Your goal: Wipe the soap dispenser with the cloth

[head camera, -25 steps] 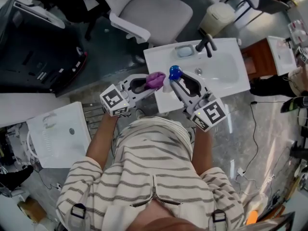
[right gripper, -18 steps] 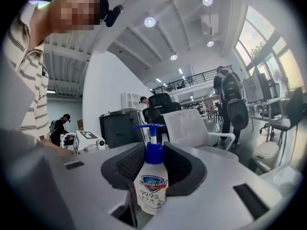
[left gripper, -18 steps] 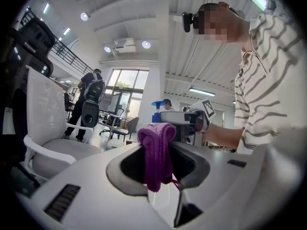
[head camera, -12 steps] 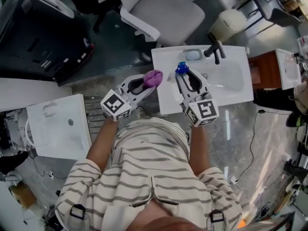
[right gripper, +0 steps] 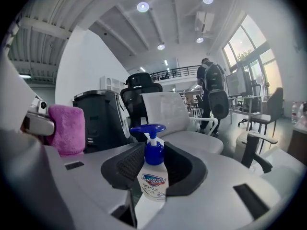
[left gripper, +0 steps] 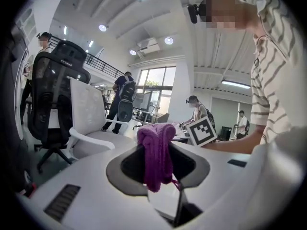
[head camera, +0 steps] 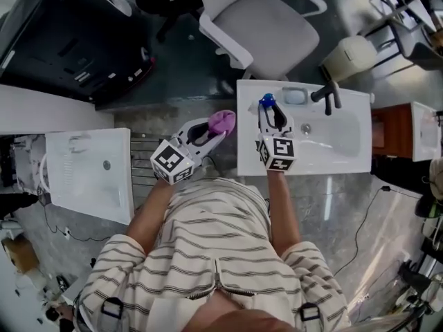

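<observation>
Right gripper view shows the right gripper (right gripper: 156, 166) clamping the dispenser (right gripper: 154, 182) at its body, probably light and slippery, while the left gripper (left gripper: 159, 163) pinches the soft cloth (left gripper: 157, 150).

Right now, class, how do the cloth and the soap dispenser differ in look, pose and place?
The cloth is purple, soft and bunched; the soap dispenser is a clear bottle with a blue pump. The cloth droops from the left gripper beside the sink; the soap dispenser stands upright in the right gripper above it. Both are clamped between jaws, not touching each other.
</observation>
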`<state>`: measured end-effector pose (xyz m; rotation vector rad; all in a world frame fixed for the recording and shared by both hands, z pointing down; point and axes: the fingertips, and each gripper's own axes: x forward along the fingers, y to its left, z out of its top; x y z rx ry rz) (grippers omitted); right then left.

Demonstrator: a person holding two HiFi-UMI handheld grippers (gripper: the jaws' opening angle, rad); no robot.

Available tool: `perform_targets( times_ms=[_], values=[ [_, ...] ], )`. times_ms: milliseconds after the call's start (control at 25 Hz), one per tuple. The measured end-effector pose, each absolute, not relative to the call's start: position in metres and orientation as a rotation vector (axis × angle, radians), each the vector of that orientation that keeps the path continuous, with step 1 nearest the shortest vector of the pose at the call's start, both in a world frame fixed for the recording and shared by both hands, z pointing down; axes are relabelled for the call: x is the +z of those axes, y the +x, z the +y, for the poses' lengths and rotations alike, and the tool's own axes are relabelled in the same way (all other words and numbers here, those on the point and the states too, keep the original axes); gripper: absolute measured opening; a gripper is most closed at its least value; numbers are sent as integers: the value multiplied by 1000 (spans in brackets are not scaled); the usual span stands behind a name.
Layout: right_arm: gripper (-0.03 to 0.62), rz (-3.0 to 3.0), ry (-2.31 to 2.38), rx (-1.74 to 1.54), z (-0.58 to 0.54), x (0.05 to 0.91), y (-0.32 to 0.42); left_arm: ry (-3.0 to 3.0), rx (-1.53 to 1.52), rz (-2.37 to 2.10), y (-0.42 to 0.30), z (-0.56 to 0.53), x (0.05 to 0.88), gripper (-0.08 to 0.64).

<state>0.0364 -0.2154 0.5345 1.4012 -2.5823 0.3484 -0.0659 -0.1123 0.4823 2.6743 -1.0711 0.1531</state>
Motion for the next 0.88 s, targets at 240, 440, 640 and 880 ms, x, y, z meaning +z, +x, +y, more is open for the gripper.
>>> perform_targets(
  times_ms=[240,440,640,880],
  values=[
    [133,-2493,1422,288,-237,570,19,2639,166,-1134,-71,-111,485,118],
    [133,-2444,1424,297,-251,597,11,2612,173,-1167,-73,-109,486,117],
    [133,-2417,1412,339,-261,622,5,2590,177,-1197,-79,-108,490,118],
    [135,-2395,1406,353,-261,631,2,2584,172,-1210,-79,-110,490,118]
  ],
)
